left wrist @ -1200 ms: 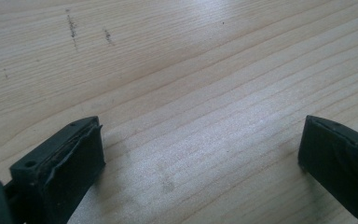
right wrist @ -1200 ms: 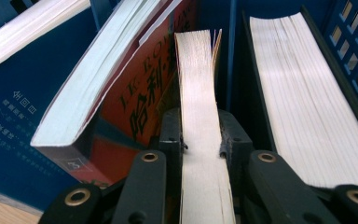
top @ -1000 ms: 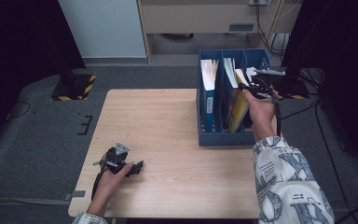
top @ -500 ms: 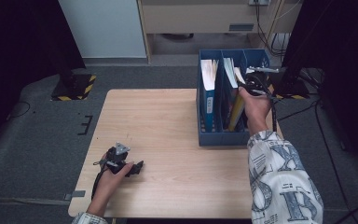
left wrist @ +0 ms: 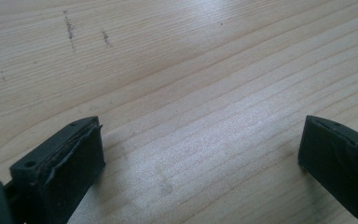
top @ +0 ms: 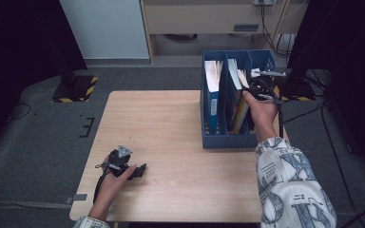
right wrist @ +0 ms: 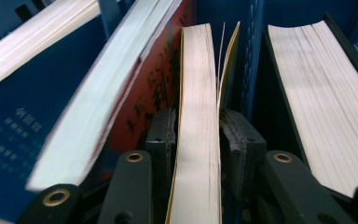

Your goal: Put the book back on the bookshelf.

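Jaws of the right gripper [right wrist: 198, 135] have just been easing apart, the yellow book [right wrist: 196, 116] between them, pads beside its covers, in the blue rack [top: 228, 138] at right centre; left gripper [left wrist: 200, 154] rests spread wide on the table [top: 171, 123], lower left.

From my screen: wooden table [top: 171, 128] on grey carpet [top: 43, 133], pale cabinet [top: 107, 28] and beige shelf [top: 204, 16] behind, dark corners.

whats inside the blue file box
Books stand in the blue file box: one at its left, a yellow-covered book between the right gripper pads. Their lower parts are hidden by its walls.
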Tool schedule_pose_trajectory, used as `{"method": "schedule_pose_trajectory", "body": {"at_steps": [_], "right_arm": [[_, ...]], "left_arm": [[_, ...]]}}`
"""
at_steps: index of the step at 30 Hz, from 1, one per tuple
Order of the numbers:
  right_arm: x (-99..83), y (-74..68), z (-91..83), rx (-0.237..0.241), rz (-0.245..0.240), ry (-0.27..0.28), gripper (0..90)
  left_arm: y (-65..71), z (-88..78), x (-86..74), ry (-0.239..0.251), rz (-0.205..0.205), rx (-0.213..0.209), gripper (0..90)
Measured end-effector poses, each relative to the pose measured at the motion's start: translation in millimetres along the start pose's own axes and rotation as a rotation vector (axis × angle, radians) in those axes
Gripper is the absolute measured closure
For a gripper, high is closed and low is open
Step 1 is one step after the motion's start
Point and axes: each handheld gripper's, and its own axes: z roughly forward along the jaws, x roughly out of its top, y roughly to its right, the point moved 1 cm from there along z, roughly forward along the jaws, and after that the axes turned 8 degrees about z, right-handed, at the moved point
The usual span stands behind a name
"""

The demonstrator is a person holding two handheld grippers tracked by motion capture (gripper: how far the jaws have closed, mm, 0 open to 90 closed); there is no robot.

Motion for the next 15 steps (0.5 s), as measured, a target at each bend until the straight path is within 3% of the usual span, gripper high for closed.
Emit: {"method": "schedule_pose_trajectory", "body": {"at_steps": [6, 15], "right_arm": [[-2.7, -4.6, -16.2, 0.023, -0.006, -0.005, 64.8], [-10.9, -2.0, -23.8, 0.027, -0.014, -0.004, 68.6]], "left_arm": [[0.2, 0.1, 0.0, 0.001, 0.000, 0.001, 0.0], [0.8, 0.3, 0.2, 0.000, -0.005, 0.001, 0.0]]}}
